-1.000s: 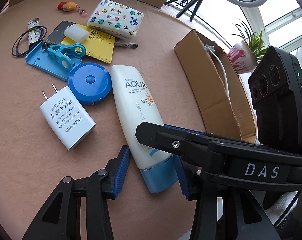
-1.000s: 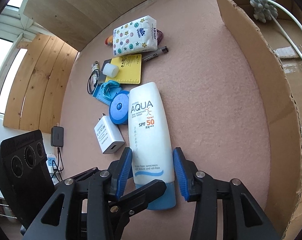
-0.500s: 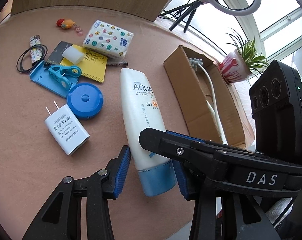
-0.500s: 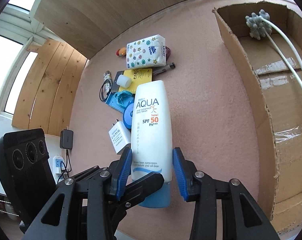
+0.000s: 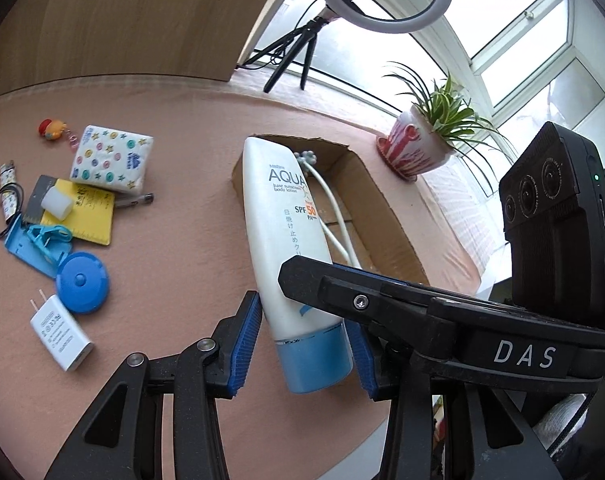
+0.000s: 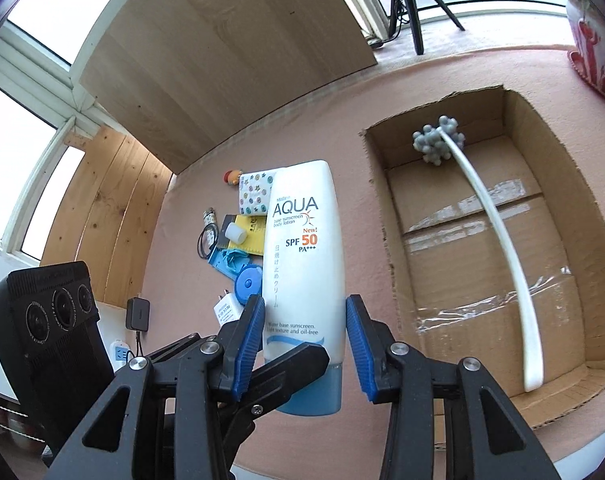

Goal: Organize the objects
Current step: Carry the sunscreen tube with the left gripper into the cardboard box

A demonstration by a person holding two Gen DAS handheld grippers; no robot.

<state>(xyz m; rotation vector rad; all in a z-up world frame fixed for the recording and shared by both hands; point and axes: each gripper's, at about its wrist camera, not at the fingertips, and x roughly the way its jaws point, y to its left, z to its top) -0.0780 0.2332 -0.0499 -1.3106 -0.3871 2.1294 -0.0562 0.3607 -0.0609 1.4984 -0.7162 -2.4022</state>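
Sunscreen tube (image 6: 302,280), cap end pinched in both right gripper (image 6: 305,350) and left gripper (image 5: 304,340), aloft over desk (image 6: 354,112); recommended: keep level, lower clear of massage stick (image 6: 498,240) into cardboard box (image 6: 386,208) beyond.

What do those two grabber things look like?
Both the left gripper and the right gripper are black, angular frames with silver screws and ribbed blue pads lining the jaws. One arm has "DAS" in white letters. Each carries a chunky black box with three round lenses.

Black hand-held gripper (image 6: 305,344), blue pads (image 6: 249,344)
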